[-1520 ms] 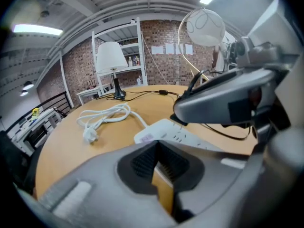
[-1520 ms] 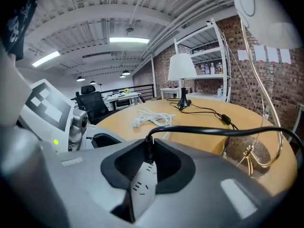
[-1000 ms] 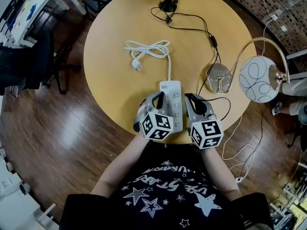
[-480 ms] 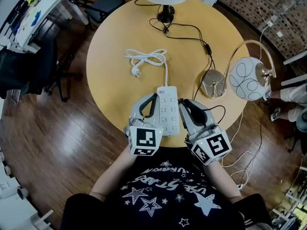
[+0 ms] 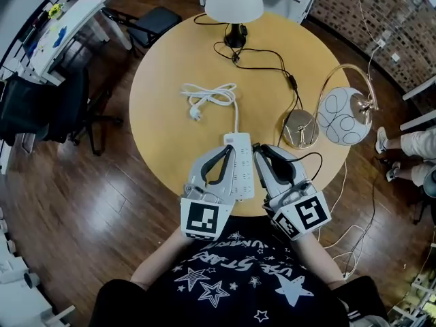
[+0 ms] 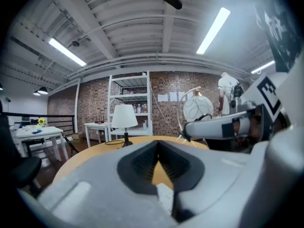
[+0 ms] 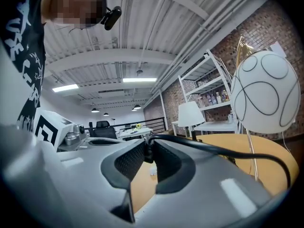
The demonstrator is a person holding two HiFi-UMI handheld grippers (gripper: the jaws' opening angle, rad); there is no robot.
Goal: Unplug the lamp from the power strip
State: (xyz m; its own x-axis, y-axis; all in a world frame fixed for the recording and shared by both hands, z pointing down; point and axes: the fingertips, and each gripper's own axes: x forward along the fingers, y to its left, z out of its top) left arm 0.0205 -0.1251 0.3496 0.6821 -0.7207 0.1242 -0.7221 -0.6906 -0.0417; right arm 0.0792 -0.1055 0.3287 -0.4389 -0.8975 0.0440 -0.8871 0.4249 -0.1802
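A white power strip lies near the front edge of the round wooden table. My right gripper hovers at its right side, shut on a black plug. The plug's black cord loops right, then runs past the brass base toward the white-shade lamp. My left gripper hangs over the strip's left side, its jaws closed together with nothing between them. Below them the strip shows.
A brass arc lamp with a patterned globe stands at the table's right, its base close to my right gripper. The strip's own white cord lies coiled mid-table. Chairs and a white desk stand left; a person's legs right.
Both grippers have risen off the table, swinging from pointing downward to about level. The black cord has come up with the right gripper. The power strip stays on the table.
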